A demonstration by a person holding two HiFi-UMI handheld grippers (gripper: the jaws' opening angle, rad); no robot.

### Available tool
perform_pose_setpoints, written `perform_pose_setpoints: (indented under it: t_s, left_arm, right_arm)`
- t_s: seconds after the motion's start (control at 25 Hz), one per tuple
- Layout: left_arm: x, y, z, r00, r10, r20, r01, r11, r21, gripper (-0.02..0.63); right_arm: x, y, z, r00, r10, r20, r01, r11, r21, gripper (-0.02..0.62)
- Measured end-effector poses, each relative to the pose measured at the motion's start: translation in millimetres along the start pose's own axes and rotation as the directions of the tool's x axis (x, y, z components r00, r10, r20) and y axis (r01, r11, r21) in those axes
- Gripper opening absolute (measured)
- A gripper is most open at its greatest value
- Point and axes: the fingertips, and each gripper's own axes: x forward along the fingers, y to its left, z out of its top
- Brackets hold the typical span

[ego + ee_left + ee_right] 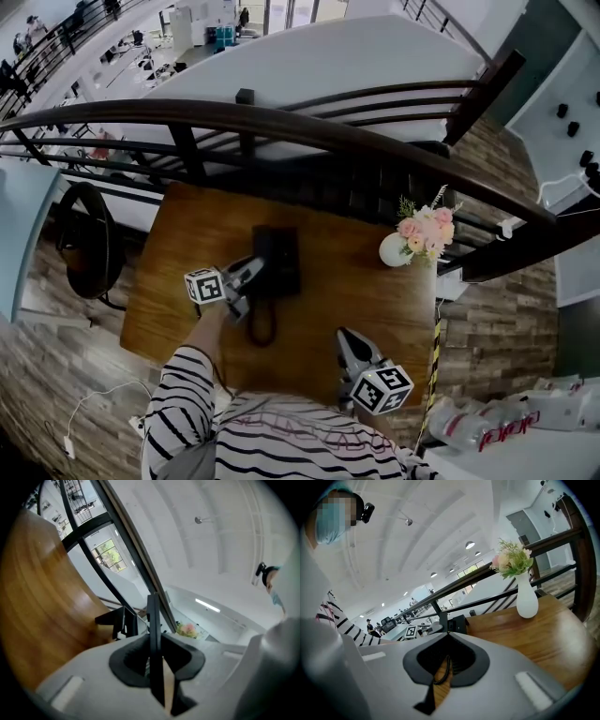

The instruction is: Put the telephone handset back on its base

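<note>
The wooden tabletop (178,309) lies wide and bare around both tools. Its far edge meets a dark railing (281,120) beyond the left hand-held gripper (247,275). The black base (281,258) sits just right of that gripper's tips, well clear of every edge. A vase (396,250) stands at the far right corner, well beyond the right hand-held gripper (349,339), which is closed and empty near the front edge. The left hand-held gripper clamps the thin dark handset (153,613) beside the base. The coiled cord (262,326) lies between the grippers.
</note>
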Motion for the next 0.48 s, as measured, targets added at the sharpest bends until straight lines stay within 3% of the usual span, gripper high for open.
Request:
perform_pose_setpoints:
  t_s: [0.48]
  left_arm:
    - [7,26,-11,0.998,0.026,-0.064,-0.029,0.998,-0.056,0.072]
  right_arm:
    - [1,-4,-8,1.000,-0.016,-0.025,0.016,1.000,0.005,0.000]
